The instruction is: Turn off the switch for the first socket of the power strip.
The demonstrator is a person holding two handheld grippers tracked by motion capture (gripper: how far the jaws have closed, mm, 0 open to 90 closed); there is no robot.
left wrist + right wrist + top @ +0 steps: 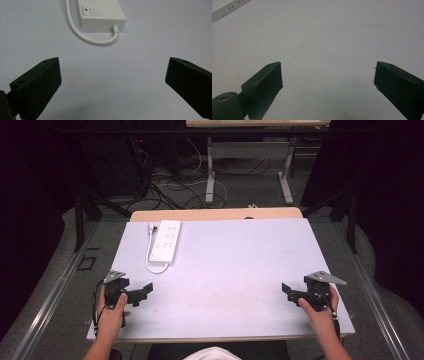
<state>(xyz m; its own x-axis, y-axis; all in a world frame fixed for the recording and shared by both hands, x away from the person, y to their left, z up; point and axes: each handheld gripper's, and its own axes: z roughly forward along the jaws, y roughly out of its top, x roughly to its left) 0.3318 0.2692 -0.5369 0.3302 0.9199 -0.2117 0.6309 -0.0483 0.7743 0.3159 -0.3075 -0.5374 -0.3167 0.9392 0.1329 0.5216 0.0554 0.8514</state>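
Table, white and bare across the middle, with a wooden edge at the far side; beyond it, dark floor, tangled cables and the legs of another desk at the top of the frame. My left claw sits lower left, my right claw lower right, both wide and holding nothing. The strip lies upper left, its cord looping back. My left gripper view shows the strip's switch and red light; my right gripper view catches a strip corner at its upper left.
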